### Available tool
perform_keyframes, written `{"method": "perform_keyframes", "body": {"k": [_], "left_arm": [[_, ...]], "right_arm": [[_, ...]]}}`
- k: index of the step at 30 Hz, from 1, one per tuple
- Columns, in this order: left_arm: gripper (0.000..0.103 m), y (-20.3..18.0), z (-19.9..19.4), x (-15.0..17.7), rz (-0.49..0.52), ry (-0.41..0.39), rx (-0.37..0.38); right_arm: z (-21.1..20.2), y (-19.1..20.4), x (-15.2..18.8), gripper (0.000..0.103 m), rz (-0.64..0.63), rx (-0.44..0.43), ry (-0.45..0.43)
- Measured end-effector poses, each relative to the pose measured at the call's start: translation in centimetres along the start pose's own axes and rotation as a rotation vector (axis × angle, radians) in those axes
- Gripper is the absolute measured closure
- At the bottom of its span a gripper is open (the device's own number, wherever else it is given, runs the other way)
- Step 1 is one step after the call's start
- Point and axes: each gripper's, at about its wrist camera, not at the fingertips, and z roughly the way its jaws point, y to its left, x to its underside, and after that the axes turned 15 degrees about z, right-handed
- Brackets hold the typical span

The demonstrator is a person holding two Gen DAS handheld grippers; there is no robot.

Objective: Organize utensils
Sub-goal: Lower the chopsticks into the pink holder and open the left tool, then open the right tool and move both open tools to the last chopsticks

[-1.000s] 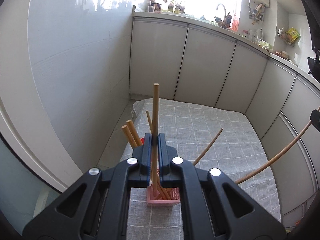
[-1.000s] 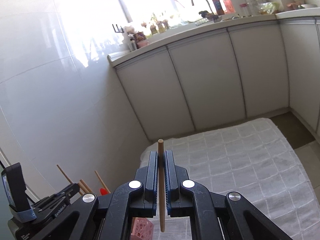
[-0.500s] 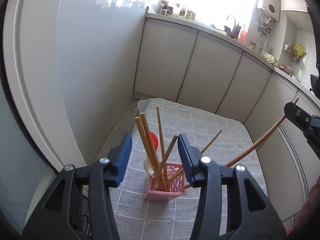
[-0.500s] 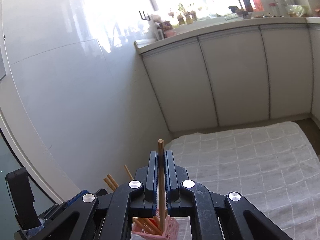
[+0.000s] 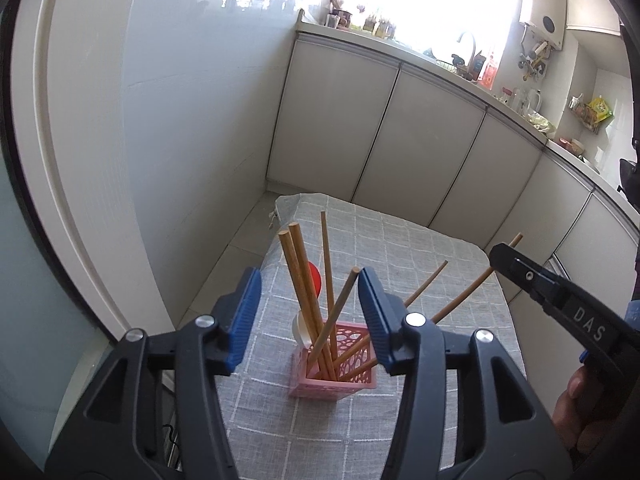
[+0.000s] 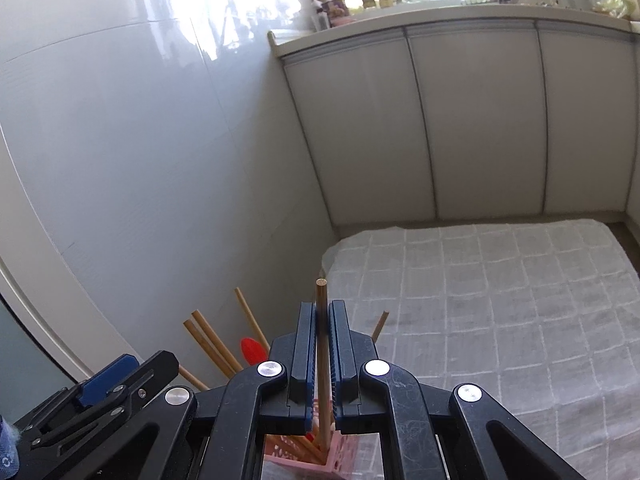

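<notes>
A pink perforated holder (image 5: 340,376) stands on the grey checked tablecloth (image 5: 400,248) and holds several wooden chopsticks (image 5: 304,296) and a spoon with a red bowl (image 5: 314,280). My left gripper (image 5: 310,312) is open and empty, above and just behind the holder. My right gripper (image 6: 321,316) is shut on one wooden chopstick (image 6: 322,360) whose lower end reaches into the holder (image 6: 320,456). In the left wrist view that gripper (image 5: 520,264) comes in from the right with its chopstick (image 5: 464,296) slanting down into the holder.
The table stands in a kitchen corner, with a glossy white wall (image 5: 180,140) on the left and white base cabinets (image 5: 400,140) behind. The tablecloth (image 6: 500,300) stretches to the right of the holder.
My left gripper has opened and let its chopstick go into the holder, then drawn back. My right gripper has moved down towards the holder with its chopstick.
</notes>
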Motion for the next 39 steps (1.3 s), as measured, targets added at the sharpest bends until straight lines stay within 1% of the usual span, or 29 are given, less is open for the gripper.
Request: {"method": "perform_keyframes", "body": {"k": [2,3,4,5,6,9,11,14,19,21,25,30,34,39], "left_arm": [[0.046,0.0,0.0,-0.1,-0.004,0.001,-0.002],[0.044,0.0,-0.1,-0.1,-0.007,-0.001,-0.003],[0.041,0.0,-0.2,0.0,-0.009,-0.004,-0.002],[0.039,-0.1,-0.3,0.0,-0.01,-0.006,0.001],[0.039,-0.2,-0.4,0.0,-0.008,-0.007,0.004],[0.035,-0.9,-0.8,-0.2,0.007,-0.012,0.007],[0.03,-1.3,-1.0,-0.3,0.019,-0.011,0.01],[0.028,-2.1,-1.3,-0.2,0.039,-0.001,0.024],[0.024,-3.9,-1.4,0.6,0.083,0.045,0.074],[0.023,-5.1,-1.3,1.0,0.121,0.065,0.092],[0.022,-7.3,-0.8,1.8,0.193,0.108,0.123],[0.021,-10.3,-0.1,3.8,0.288,0.175,0.181],[0.021,-12.7,0.9,5.6,0.353,0.249,0.236],[0.021,-15.5,1.6,8.3,0.45,0.323,0.281]], "right_arm": [[0.5,-0.2,0.0,0.096,0.008,-0.008,0.034],[0.7,-0.3,-0.1,0.093,0.013,-0.011,0.052],[0.6,-0.4,-0.1,0.09,0.015,-0.011,0.062],[0.3,-0.5,-0.1,0.08,0.018,-0.01,0.064],[-0.2,-0.8,-0.2,0.073,0.025,-0.013,0.062],[-2.1,-1.5,-0.7,0.066,0.038,-0.015,0.047],[-3.6,-2.1,-1.2,0.062,0.048,-0.002,0.037],[-5.8,-3.7,-1.3,0.052,0.062,0.015,0.03],[-8.9,-7.0,-0.4,0.044,0.077,0.085,0.039],[-9.8,-8.3,0.2,0.037,0.09,0.109,0.054],[-10.9,-10.9,2.1,0.032,0.11,0.163,0.1],[-12.1,-14.4,4.8,0.028,0.151,0.238,0.152],[-12.6,-17.7,6.9,0.028,0.206,0.296,0.196],[-13.3,-21.2,8.7,0.028,0.251,0.356,0.228]]}}
